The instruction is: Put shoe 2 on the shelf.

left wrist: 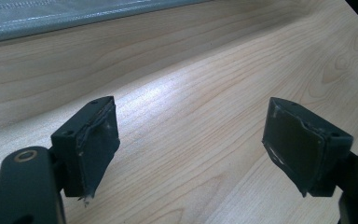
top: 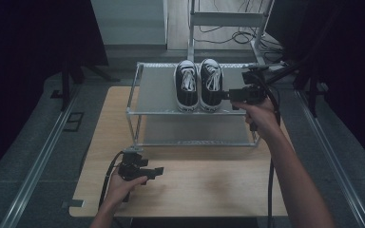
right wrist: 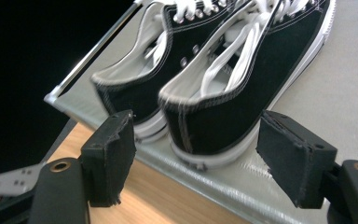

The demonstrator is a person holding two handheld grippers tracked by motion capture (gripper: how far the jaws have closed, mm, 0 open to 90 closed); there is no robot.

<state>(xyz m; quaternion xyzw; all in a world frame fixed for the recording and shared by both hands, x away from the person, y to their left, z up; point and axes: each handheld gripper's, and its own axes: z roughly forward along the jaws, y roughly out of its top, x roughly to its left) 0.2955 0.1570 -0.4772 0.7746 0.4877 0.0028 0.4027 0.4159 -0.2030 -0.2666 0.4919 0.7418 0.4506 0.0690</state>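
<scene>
The right gripper is reaching in level beside the top shelf of a grey metal two-tier shoe rack, its black jaws standing wide apart with nothing clamped between them; in the right gripper view the pads are sitting either side of the heel of the nearer shoe without touching it. The pair of black canvas sneakers with white laces and white rubber soles is resting side by side on that top shelf, heels at the shelf's front edge nearest the person and toes pointing away. The right-hand sneaker is lying just beside the gripper's tips, and the left-hand sneaker is touching or nearly touching its partner. The left gripper is hovering low over the light wooden tabletop, well apart from the rack, held in the person's left hand. Its jaws are standing apart with a clear gap, holding nothing; in the left gripper view bare wood grain is showing between the worn pads. A black cable is trailing from each gripper toward the person.
</scene>
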